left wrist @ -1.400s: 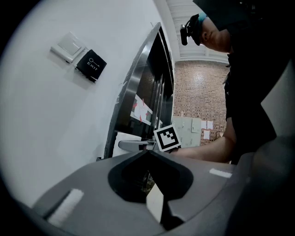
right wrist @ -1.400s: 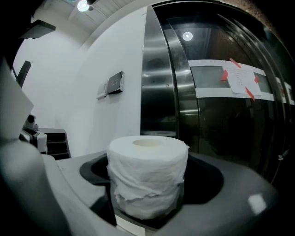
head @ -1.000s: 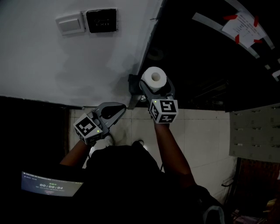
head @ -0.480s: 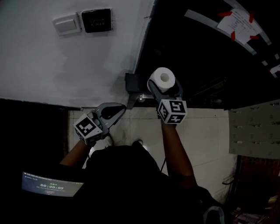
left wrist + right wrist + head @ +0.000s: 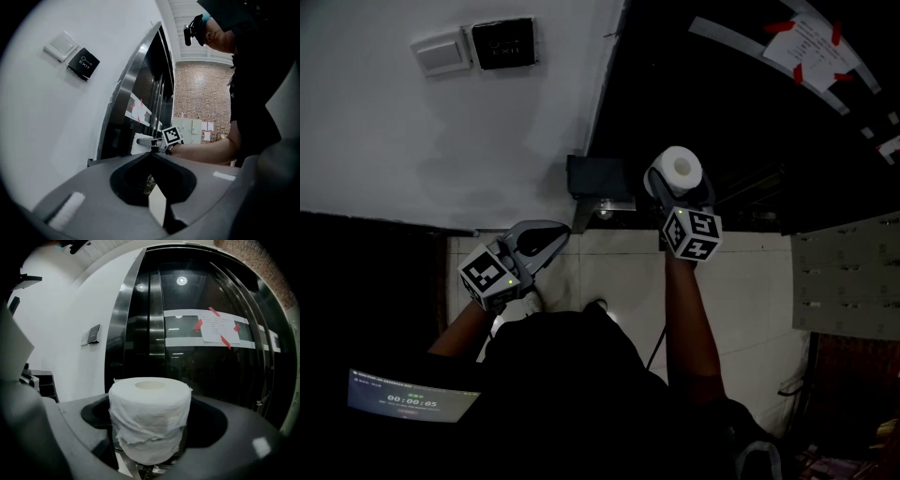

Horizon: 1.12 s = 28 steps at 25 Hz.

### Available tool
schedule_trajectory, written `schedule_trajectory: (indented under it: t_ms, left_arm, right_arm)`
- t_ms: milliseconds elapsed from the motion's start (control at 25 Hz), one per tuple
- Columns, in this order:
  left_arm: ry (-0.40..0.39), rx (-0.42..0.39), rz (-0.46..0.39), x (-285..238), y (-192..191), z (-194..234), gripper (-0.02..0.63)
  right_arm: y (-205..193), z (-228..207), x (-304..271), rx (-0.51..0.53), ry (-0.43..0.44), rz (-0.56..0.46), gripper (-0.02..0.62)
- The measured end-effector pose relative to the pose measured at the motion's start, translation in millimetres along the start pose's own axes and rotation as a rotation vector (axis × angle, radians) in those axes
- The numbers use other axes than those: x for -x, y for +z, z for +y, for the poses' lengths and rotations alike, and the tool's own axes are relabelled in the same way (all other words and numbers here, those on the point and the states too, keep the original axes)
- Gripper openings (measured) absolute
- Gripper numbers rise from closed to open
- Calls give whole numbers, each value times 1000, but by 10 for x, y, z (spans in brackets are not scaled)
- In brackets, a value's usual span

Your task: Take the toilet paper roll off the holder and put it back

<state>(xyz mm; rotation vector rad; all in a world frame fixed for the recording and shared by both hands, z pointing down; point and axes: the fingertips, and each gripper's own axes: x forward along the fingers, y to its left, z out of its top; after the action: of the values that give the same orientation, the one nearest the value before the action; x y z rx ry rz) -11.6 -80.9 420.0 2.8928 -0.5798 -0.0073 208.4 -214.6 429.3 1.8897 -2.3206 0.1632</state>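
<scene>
We lose bottom of toilet paper roll behind right gripper body. Taped notice, up right of roll: print too small for us to read. Holder, left of roll: too dark, shape unclear.

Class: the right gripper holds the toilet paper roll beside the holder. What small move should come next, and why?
Probably ease the toilet paper roll left, toward the holder: the right gripper clamps it clear of the holder, so only the refit remains.
</scene>
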Motion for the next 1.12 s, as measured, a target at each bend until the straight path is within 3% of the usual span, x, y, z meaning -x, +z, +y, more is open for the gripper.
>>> schedule_trajectory:
  t_ms: [400,520,760,1120]
  left_arm:
    - [-4,-7,1,16,-24,37,3]
    - [0,-11,-1,17,-31,16,3]
    - [3,-19,-11,21,-63,80,3]
    - [5,-9,1,25,-42,45,3]
  right_arm:
    - [-208,-162,-48,-7,-40,32,443]
    - [-271,-243,-24,-69,-46,23,443]
    - [-549,-536,-21,-430,-61,-36,443]
    - [-1164,-701,-30,-1121,-14,-148,443]
